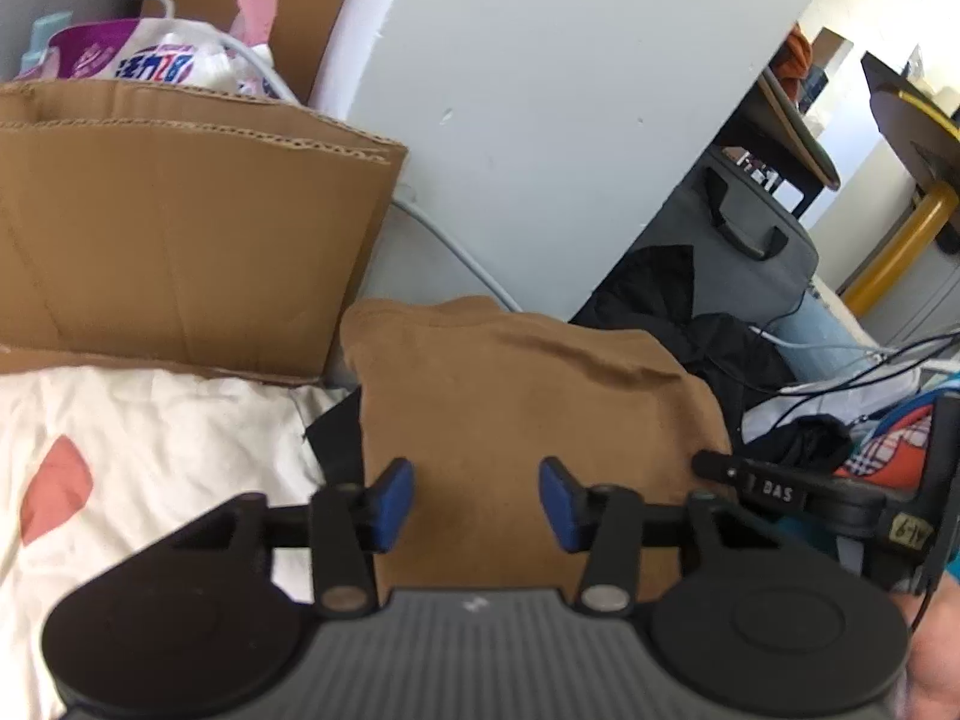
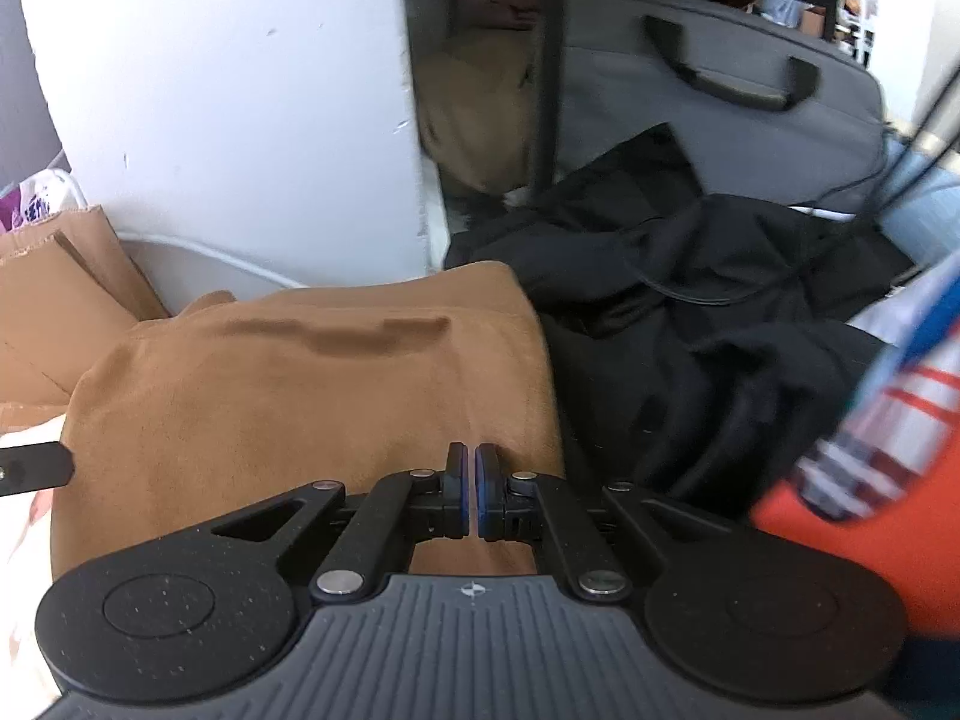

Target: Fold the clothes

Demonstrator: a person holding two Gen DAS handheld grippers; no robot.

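While left gripper (image 1: 476, 501) gapes, empty | right gripper (image 2: 471, 495) closed, empty | black clothes (image 2: 690, 300) beside brown garment (image 2: 300, 384)

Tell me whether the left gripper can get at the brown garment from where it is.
Probably yes. The left gripper hangs right over the brown garment with its jaws apart and nothing between them and the cloth. The right gripper, jaws shut, sits at the garment's right edge, clear of that path.

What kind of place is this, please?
Probably a cluttered home or storage corner: clothes lie on a bed-like white sheet, beside a cardboard box holding packets, with a grey bag under a desk.
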